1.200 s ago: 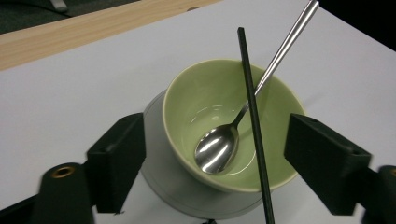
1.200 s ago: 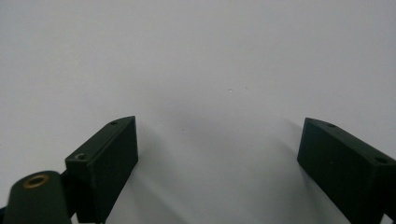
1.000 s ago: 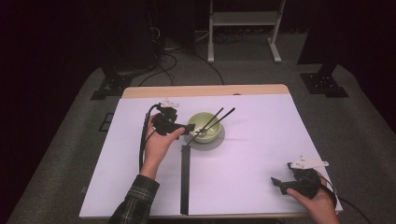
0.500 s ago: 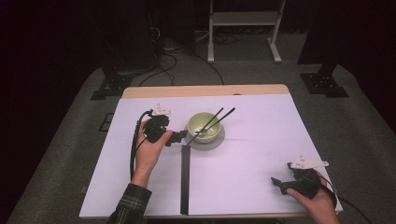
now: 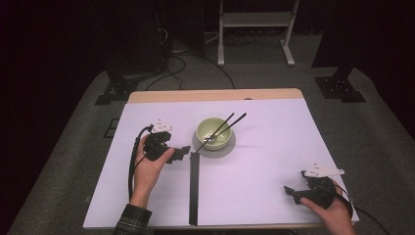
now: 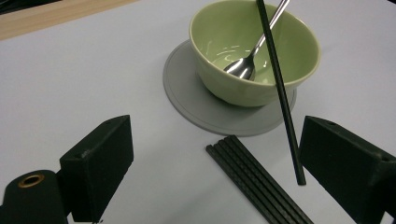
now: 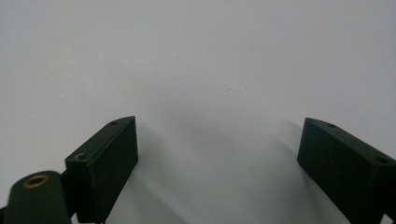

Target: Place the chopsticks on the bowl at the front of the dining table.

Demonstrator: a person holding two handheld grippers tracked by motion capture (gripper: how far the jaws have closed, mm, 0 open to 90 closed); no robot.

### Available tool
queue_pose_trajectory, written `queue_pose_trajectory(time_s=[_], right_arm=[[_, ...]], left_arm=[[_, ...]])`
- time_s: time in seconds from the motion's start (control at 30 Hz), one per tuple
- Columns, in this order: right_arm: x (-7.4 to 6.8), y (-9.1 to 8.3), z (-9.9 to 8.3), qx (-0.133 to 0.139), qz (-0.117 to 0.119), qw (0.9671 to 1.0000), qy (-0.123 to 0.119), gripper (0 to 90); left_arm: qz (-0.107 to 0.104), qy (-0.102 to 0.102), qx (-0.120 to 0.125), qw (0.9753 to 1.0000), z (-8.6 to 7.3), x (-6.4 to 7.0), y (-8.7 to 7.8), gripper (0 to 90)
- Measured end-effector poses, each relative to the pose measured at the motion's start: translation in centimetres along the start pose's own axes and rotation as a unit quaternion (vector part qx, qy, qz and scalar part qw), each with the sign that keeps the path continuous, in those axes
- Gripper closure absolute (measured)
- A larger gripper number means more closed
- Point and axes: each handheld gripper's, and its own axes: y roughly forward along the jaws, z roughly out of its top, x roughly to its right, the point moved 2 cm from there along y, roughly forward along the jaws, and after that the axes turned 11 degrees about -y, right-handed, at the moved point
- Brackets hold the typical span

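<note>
A green bowl (image 5: pixel 214 132) (image 6: pixel 261 79) stands on a round grey coaster (image 5: pixel 226 147) (image 6: pixel 187 88) near the table's middle. A metal spoon (image 6: pixel 243 65) lies inside it, and a black chopstick (image 5: pixel 234 122) (image 6: pixel 280 93) leans over its rim. My left gripper (image 5: pixel 185 150) (image 6: pixel 215 158) is open, just left of the coaster, with nothing between its jaws. A long black ribbed strip (image 5: pixel 194 186) (image 6: pixel 257 182) runs from the coaster toward the front edge. My right gripper (image 5: pixel 289 191) (image 7: pixel 219 158) is open and empty over bare white table at the front right.
The white table top (image 5: pixel 274 147) has a wooden strip (image 5: pixel 215 95) along its far edge. Beyond it are a dark floor with cables (image 5: pixel 171 58) and a white stand (image 5: pixel 254 29). Wide bare surface lies between the bowl and my right gripper.
My left gripper has drawn back from the bowl's rim, leftward and toward the person. The right gripper has stayed put.
</note>
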Motion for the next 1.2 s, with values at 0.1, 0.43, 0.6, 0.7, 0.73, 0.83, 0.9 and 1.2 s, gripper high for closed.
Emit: queue_pose_trajectory(time_s=[0.1,0.43,0.6,0.7,0.73,0.83,0.9,1.2], right_arm=[[0.0,0.0,0.0,0.0,0.0,1.0,0.0,10.6],[0.0,0.0,0.0,0.0,0.0,1.0,-0.001,10.6],[0.0,0.0,0.0,-0.001,0.0,1.0,-0.001,10.6],[0.0,0.0,0.0,-0.001,-0.001,1.0,-0.001,10.6],[0.0,0.0,0.0,-0.001,-0.001,1.0,-0.001,10.6],[0.0,0.0,0.0,-0.001,-0.001,1.0,-0.001,10.6],[0.0,0.0,0.0,-0.001,-0.001,1.0,-0.001,10.6],[0.0,0.0,0.0,-0.001,-0.001,1.0,-0.001,10.6]], left_arm=[[0.002,0.0,-0.001,1.0,-0.5,0.0,-0.4,9.6],[-0.001,0.002,-0.01,0.9999,-2.4,0.1,-1.2,9.6],[-0.004,0.0,-0.019,0.9998,-3.4,0.3,-1.2,9.6],[-0.004,-0.009,-0.02,0.9997,-4.0,0.4,-1.3,9.6],[-0.004,-0.009,-0.02,0.9997,-4.1,0.4,-1.3,9.6],[-0.004,-0.01,-0.021,0.9997,-4.4,0.5,-1.4,9.6],[-0.004,-0.01,-0.021,0.9997,-4.7,0.6,-1.4,9.6],[0.003,-0.015,-0.028,0.9995,-6.5,0.9,-1.2,9.6]])
